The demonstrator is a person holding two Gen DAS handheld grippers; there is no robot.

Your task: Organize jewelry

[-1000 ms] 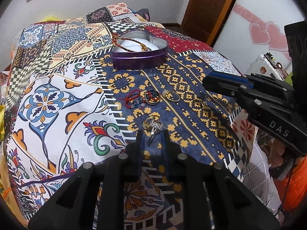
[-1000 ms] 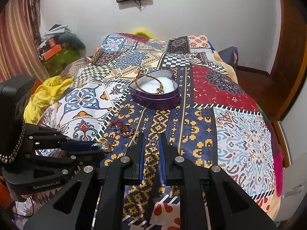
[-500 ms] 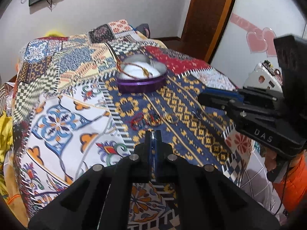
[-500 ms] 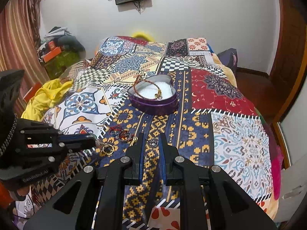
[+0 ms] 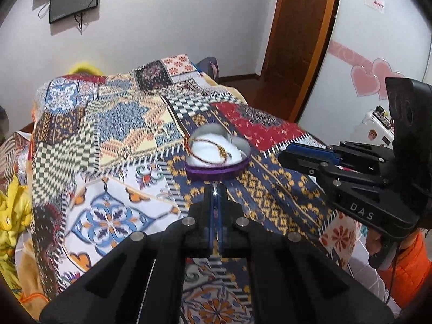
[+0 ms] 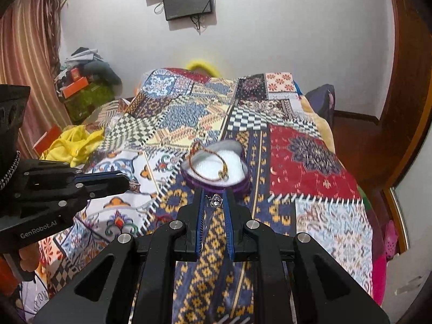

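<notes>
A purple heart-shaped box (image 5: 216, 171) (image 6: 216, 186) with a white lining stands mid-bed, and a red-and-gold cord bracelet (image 5: 208, 148) (image 6: 208, 162) lies in it. My left gripper (image 5: 215, 189) (image 6: 125, 179) is shut and lifted above the quilt. A thin silvery piece of jewelry (image 5: 215, 187) is pinched between its pads and mostly hidden. My right gripper (image 6: 214, 197) (image 5: 286, 158) is shut on a small silver jewelled ring (image 6: 216, 201), just short of the box's near rim. A red bracelet (image 6: 162, 217) lies on the quilt below.
The patchwork quilt (image 6: 310, 162) covers the bed. Yellow cloth (image 6: 73, 140) lies at its left edge with clutter behind. A wooden door (image 5: 297, 40) is on the right. An orange sleeve (image 5: 413, 264) shows behind the right gripper.
My left gripper closed over a silver-and-gold piece on the quilt and rose with it. Both grippers lifted and now sit nearer the heart box in their views.
</notes>
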